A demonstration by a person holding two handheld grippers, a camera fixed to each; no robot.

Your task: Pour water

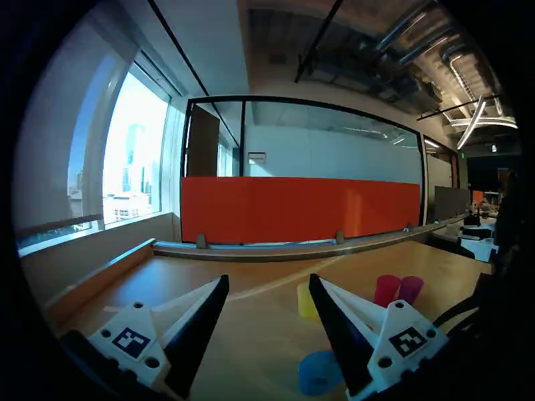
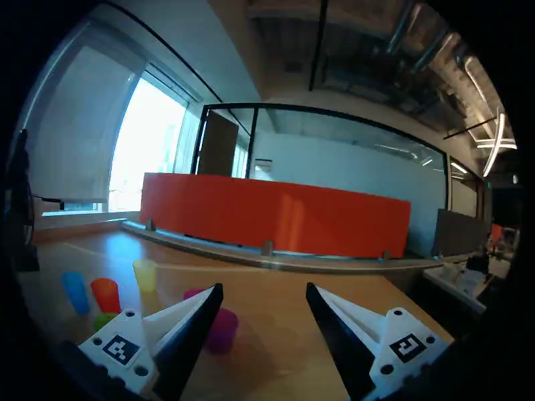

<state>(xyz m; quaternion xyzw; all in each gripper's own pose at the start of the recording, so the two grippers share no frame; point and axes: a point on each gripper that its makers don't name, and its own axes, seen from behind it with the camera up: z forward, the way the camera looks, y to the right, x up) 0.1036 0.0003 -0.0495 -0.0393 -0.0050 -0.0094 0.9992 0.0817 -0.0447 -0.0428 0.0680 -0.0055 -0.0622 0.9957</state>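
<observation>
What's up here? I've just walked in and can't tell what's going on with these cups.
A person holds the left gripper and right gripper above a wooden desk, fingers open, gripping nothing. A blue cup, orange cup, yellow cup and purple cup stand on the desk. No pouring is under way yet.

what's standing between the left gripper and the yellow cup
A blue cup sits nearer than the yellow cup and roughly in line with it, low beside one finger of the open left gripper. Otherwise only bare table lies between them.
</observation>
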